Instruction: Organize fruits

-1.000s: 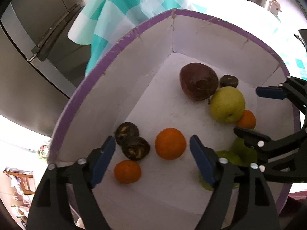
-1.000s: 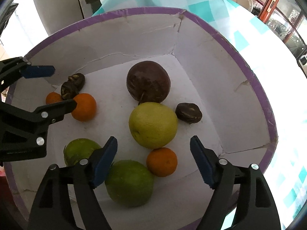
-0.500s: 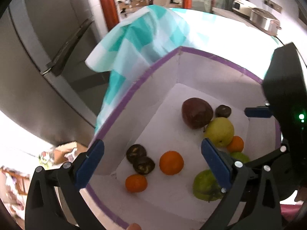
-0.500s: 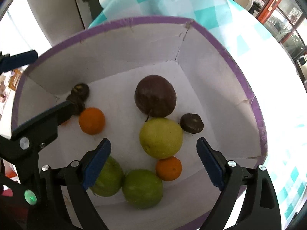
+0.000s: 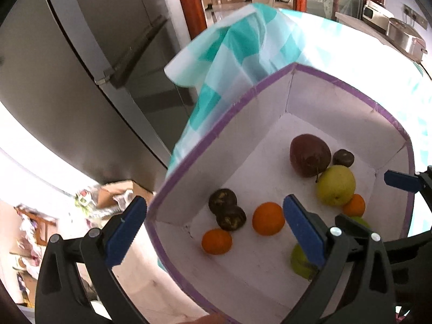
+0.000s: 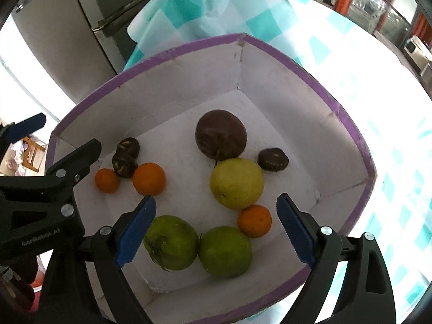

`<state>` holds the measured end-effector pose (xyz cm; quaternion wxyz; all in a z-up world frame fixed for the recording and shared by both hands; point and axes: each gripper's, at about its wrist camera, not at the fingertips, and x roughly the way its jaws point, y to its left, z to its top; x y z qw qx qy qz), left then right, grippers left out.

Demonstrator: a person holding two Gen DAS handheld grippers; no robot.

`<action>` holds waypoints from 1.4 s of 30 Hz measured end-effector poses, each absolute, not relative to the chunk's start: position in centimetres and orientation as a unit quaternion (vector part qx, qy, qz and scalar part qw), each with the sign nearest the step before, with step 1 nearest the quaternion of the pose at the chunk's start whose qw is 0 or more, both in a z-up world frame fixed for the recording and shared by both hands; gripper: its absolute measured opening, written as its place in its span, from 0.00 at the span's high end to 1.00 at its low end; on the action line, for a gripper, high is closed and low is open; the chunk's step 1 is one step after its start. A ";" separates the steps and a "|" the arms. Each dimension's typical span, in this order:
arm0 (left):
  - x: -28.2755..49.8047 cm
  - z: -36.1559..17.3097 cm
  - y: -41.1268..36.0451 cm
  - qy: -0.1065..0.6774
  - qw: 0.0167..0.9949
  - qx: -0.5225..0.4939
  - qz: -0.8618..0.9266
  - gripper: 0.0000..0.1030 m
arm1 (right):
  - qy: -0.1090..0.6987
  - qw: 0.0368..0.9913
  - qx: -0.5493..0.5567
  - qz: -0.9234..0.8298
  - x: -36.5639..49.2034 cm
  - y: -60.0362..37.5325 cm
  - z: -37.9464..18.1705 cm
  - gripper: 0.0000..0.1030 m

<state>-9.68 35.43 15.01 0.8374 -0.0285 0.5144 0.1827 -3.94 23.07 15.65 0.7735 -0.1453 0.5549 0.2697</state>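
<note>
- White cardboard box ahead of both grippers holds the fruits, likely gathered for sorting.
- Left gripper spread, empty.
- Right gripper spread, empty, above green fruit.

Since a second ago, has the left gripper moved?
Yes. The left gripper has pulled back and left: its left finger is now outside the box wall.

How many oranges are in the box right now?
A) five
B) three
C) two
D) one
B: the right wrist view shows three oranges in the box: two at left by the dark fruits, and one below the yellow fruit.
</note>
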 end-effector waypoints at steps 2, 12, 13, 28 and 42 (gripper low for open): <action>-9.7 14.3 35.5 0.527 0.830 -0.043 0.178 0.02 | 0.560 0.771 -0.144 0.266 -3.9 23.0 15.4 0.15; -9.7 12.4 36.2 0.558 0.810 -0.068 0.166 0.02 | 0.588 0.763 -0.148 0.223 -3.6 21.9 13.6 0.15; -9.7 12.4 36.2 0.558 0.810 -0.071 0.165 0.02 | 0.590 0.764 -0.147 0.217 -3.4 21.7 13.4 0.15; -9.8 12.7 36.4 0.556 0.814 -0.085 0.148 0.02 | 0.583 0.774 -0.137 0.203 -2.9 20.9 13.8 0.15; -10.3 13.5 36.0 0.547 0.819 -0.077 0.153 0.02 | 0.577 0.776 -0.141 0.211 -3.2 21.2 14.0 0.15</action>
